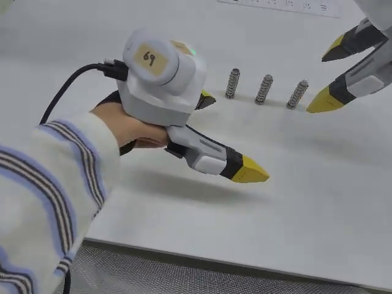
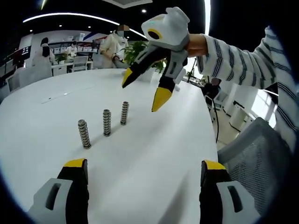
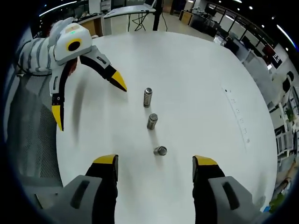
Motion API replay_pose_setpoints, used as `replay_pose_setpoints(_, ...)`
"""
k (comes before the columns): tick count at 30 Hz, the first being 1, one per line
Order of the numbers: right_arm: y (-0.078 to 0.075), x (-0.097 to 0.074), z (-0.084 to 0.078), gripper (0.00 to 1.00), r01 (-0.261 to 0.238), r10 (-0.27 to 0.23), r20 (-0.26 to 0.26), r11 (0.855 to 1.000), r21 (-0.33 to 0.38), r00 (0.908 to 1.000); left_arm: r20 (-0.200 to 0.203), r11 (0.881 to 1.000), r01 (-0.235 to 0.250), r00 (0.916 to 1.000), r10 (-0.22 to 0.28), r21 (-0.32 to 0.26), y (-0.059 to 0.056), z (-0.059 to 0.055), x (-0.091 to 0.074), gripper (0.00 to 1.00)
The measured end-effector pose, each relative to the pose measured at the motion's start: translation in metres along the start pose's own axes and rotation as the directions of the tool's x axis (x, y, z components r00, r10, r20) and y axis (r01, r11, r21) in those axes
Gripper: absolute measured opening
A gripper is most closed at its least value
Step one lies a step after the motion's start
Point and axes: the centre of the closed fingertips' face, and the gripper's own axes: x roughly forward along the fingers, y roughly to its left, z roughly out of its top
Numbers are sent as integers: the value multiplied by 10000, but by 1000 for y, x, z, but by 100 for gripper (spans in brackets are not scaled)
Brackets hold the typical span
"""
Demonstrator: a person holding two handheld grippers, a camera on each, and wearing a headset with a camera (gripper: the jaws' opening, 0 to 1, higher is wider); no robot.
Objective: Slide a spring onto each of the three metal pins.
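head: downward | left gripper view: low, level | right: overhead — springs (image 1: 264,89) shared

A row of three springs (image 1: 264,89) stands upright on the white surface (image 1: 318,190), each apart from its neighbour with a slim gap between. Open surface stretches from the row toward you. Your left gripper (image 1: 229,135) sits low near the row's left end. Your right gripper (image 1: 326,78) hangs above its right end, jaws spread.
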Motion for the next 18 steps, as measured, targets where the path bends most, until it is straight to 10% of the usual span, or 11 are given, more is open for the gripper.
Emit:
replay_pose_setpoints(9,7,-14,1,83,336,-588,1779,9893,1418,9823,235,9991,-406,9989,408,-102,11,0,-22,98)
replay_pose_setpoints(18,20,-32,-22,91,565,-1097,2308,9725,2258,9668,425,9975,-594,9972,611,-392,16,-5,-41,98)
